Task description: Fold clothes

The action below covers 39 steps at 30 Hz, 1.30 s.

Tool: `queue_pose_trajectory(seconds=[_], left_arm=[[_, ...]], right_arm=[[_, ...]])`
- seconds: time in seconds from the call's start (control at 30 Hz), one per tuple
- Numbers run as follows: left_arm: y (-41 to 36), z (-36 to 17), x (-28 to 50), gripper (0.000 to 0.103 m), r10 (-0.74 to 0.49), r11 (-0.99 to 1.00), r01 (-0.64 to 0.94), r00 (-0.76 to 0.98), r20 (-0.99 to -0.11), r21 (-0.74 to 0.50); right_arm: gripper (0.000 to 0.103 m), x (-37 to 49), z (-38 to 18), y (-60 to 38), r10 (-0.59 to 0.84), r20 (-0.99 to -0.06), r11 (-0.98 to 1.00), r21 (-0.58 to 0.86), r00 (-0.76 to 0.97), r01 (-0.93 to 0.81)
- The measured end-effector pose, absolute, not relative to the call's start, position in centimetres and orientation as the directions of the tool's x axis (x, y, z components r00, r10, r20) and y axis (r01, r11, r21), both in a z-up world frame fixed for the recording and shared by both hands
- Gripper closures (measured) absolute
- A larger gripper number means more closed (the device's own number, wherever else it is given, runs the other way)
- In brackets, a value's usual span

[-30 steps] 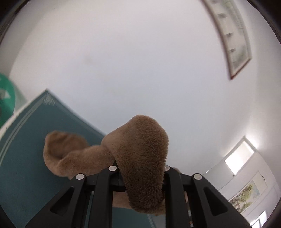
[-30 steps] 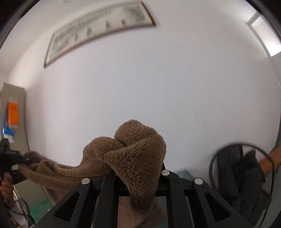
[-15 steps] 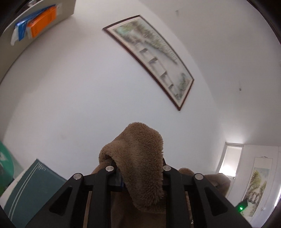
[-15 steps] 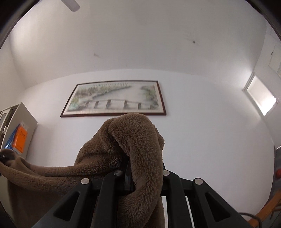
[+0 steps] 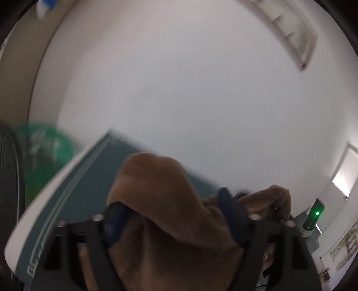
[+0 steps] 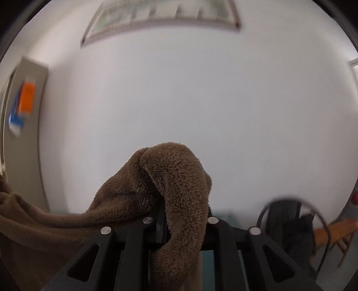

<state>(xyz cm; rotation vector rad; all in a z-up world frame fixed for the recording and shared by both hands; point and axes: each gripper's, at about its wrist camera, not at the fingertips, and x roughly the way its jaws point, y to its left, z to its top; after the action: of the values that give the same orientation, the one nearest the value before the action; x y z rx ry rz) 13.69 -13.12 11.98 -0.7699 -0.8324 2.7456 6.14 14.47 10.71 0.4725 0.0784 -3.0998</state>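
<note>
Both views tilt up at a white wall, both smeared by motion. The fleece, a brown plush garment, is held off the table between the two grippers. Right gripper: fingers drawn close together, a thick bunch of fleece pinched between them, one lobe humped over the tips and a tail hanging down past the frame. From that hump the cloth runs in a slack sag to the left edge of the right view, toward the other gripper. Left gripper: fingers set noticeably wider, blue pads showing on either side of a fat wad of fleece that fills the gap; whether the pads bite it or it only lies between them, the blur does not settle. Below the left gripper shows the table, teal top with a pale border, tilted in frame; a green blur to its left. To the right in the left view, more fleece bunches near a dark device with a green light. Picture frame high on the wall, a black wire basket low right. Progress, as judged: no folded edge or flat stack is visible anywhere; garment is airborne and bunched, so it fits either being spread for a fold or being carried over in one. Laying it flat and squaring the folds appears to remain.
</note>
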Motion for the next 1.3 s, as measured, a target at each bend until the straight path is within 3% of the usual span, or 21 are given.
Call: queue_pose_trajectory(seconds=[0.13,0.17,0.3,0.33,0.37,0.43,0.57,0.83,1.1,1.3], left_arm=[[-15.1,2.6,8.3,0.021,0.300,-0.815,0.193,-0.665,-0.684,-0.546],[-15.6,1.6,7.9,0.021,0.307,-0.804,0.216,-0.646,-0.699,-0.553],[-18.7,-2.1,7.5,0.021,0.301,-0.775,0.281,-0.625,-0.720,-0.567],[-19.6,-2.7,7.5,0.020,0.294,-0.770,0.294,-0.624,-0.724,-0.566],[-20.5,-3.3,7.5,0.020,0.286,-0.766,0.308,-0.624,-0.727,-0.565],[-21.9,-3.9,7.4,0.020,0.276,-0.754,0.329,-0.626,-0.729,-0.569],[-25.4,-5.5,7.6,0.021,0.264,-0.718,0.373,-0.636,-0.725,-0.588],[-27.7,-7.1,7.6,0.020,0.300,-0.681,0.378,-0.637,-0.710,-0.627],[-27.8,-7.8,8.0,0.020,0.339,-0.672,0.360,-0.627,-0.701,-0.647],[-27.8,-8.3,7.7,0.020,0.359,-0.667,0.348,-0.624,-0.694,-0.659]], right_arm=[[0.080,0.3,1.8,15.3,-0.122,-0.617,-0.992,0.050,-0.777,0.116],[0.080,-0.1,0.0,15.6,-0.141,-0.661,-0.990,0.077,-0.737,0.120],[0.076,0.4,-1.5,16.9,-0.154,-0.671,-0.988,0.119,-0.725,0.100],[0.069,0.6,-1.7,17.3,-0.155,-0.667,-0.988,0.127,-0.728,0.093],[0.052,0.8,-1.9,17.6,-0.155,-0.664,-0.987,0.135,-0.732,0.087],[0.030,1.3,-1.7,18.3,-0.159,-0.645,-0.985,0.156,-0.748,0.075],[0.029,1.8,1.1,17.6,-0.272,-0.551,-0.954,0.262,-0.789,0.147],[0.029,-2.7,0.7,9.1,-0.705,-0.508,-0.704,0.584,-0.495,0.403],[0.029,-8.5,-5.8,5.6,-0.643,-0.660,-0.760,0.612,-0.389,0.219],[0.046,-7.7,-9.5,3.9,-0.698,-0.678,-0.715,0.674,-0.229,0.186]])
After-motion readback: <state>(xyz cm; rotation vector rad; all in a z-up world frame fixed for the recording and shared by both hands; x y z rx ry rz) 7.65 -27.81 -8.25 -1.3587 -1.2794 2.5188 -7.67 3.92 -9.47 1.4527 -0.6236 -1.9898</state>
